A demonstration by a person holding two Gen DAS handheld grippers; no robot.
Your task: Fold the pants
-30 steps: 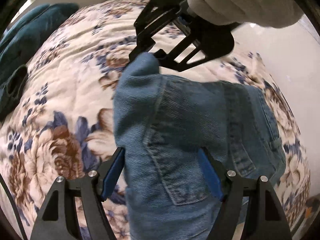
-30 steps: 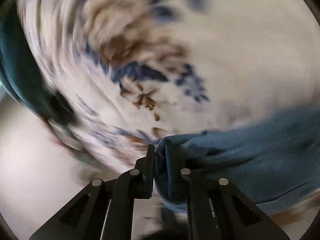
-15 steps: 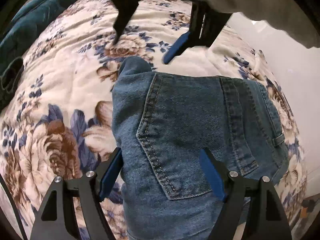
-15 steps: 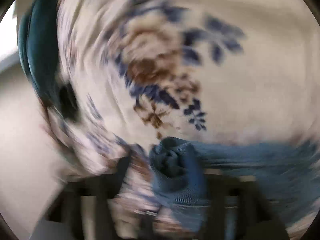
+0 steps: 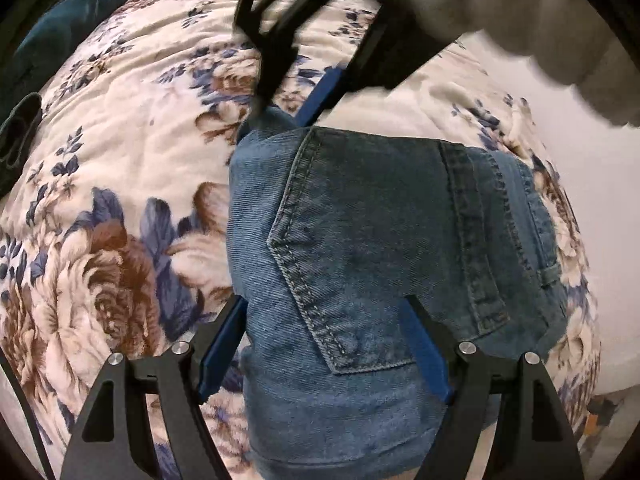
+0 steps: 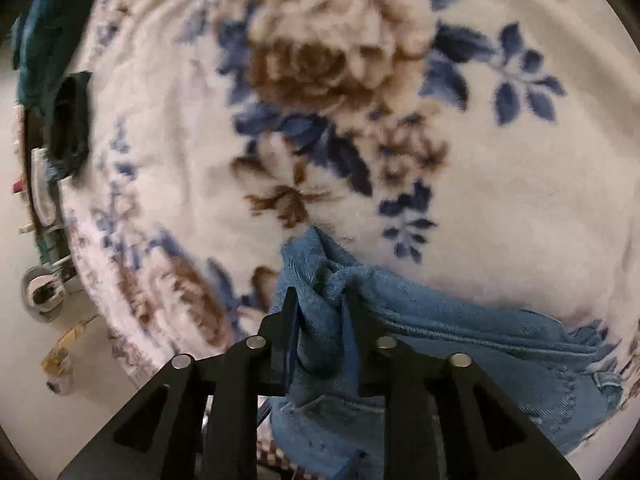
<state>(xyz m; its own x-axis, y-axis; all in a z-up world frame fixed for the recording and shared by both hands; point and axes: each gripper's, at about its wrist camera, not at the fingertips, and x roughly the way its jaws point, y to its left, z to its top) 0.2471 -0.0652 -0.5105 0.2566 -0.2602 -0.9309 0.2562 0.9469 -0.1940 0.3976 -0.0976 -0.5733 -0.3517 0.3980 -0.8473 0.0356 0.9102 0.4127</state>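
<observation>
Jeans [image 5: 372,264] folded on floral quilt [image 5: 120,152], left tongs [image 5: 324,360] spread wide over them, right tongs [image 6: 320,328] pinching bunched denim corner

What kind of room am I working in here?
Probably a bedroom: the jeans lie on a floral quilt spread over what looks like a bed, with a dark teal garment at its far edge.

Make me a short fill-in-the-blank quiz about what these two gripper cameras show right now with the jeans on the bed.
1. The jeans lie on a quilt printed with a ____ pattern.
2. The right gripper is pinching a bunched ____ of the jeans.
3. The left gripper has its jaws ____ over the back pocket.

Missing words: floral; corner; open
</observation>
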